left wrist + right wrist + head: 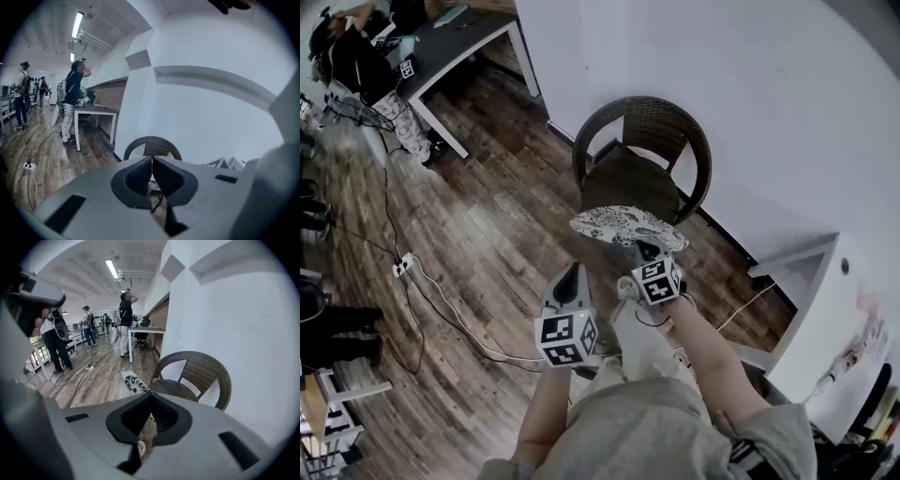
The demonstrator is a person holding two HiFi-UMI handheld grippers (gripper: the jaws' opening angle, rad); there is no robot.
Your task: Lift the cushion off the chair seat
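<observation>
A dark wicker chair (623, 178) stands against the white wall. The patterned cushion (619, 223) hangs in the air above the front of its seat, clear of the wicker. My right gripper (649, 246) is shut on the cushion's near edge. In the right gripper view the cushion (132, 380) runs edge-on forward from the closed jaws (151, 397), with the chair (197, 371) behind it. My left gripper (573, 272) is to the left of the cushion, apart from it. Its jaws (151, 161) meet with nothing held, and point at the chair (152, 145).
A white desk (459, 47) stands at the far left, with a person (356, 56) beside it. A power strip with cables (401, 267) lies on the wooden floor. A white cabinet (811, 309) is at the right. More people (56, 341) stand down the room.
</observation>
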